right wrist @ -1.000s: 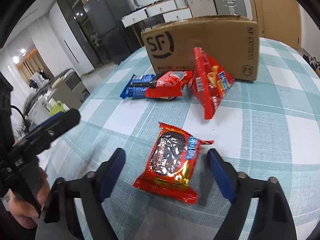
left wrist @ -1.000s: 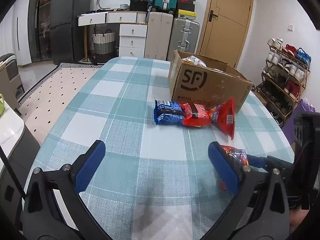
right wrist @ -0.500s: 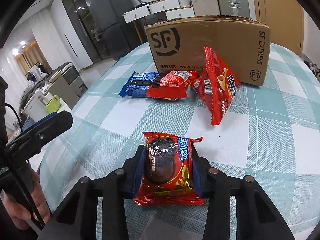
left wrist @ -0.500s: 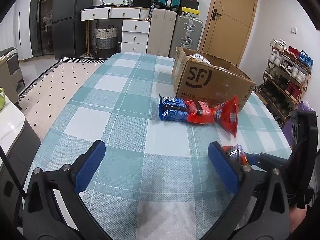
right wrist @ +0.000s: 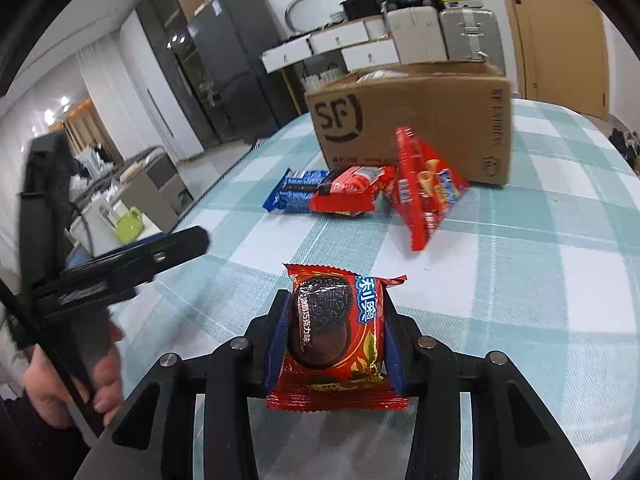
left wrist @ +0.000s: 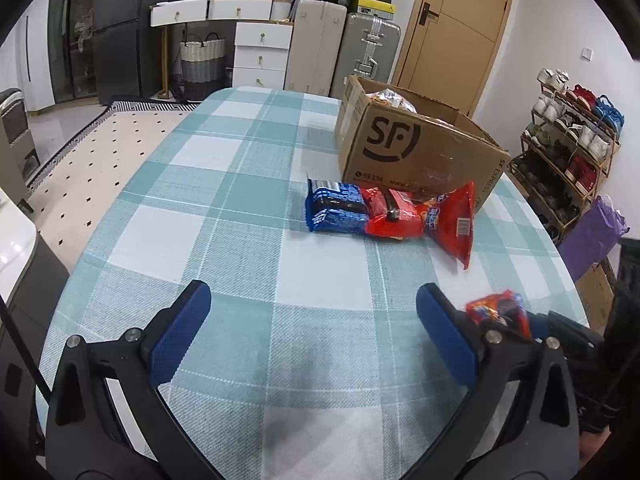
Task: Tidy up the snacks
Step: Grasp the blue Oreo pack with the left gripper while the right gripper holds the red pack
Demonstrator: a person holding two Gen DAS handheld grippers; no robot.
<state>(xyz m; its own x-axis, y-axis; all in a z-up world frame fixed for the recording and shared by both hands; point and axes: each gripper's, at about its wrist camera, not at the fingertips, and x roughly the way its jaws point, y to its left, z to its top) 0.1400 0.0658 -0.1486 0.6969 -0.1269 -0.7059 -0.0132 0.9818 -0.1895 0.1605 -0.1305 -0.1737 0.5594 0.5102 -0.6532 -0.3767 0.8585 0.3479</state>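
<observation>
Now the right gripper (right wrist: 336, 332) had its jaws clenched on a red cookie packet (right wrist: 337, 332), held just above the checked worktop (right wrist: 560, 320). Meanwhile the left gripper (left wrist: 312, 340) hung over the worktop's near part with jaws released and nothing between them. Farther back, a blue packet (left wrist: 336, 212), a red packet (left wrist: 394, 214) and a red bag (left wrist: 456, 222) lay touching in a row just before the cardboard box (left wrist: 416, 152), the bag leaning on its front wall.
</observation>
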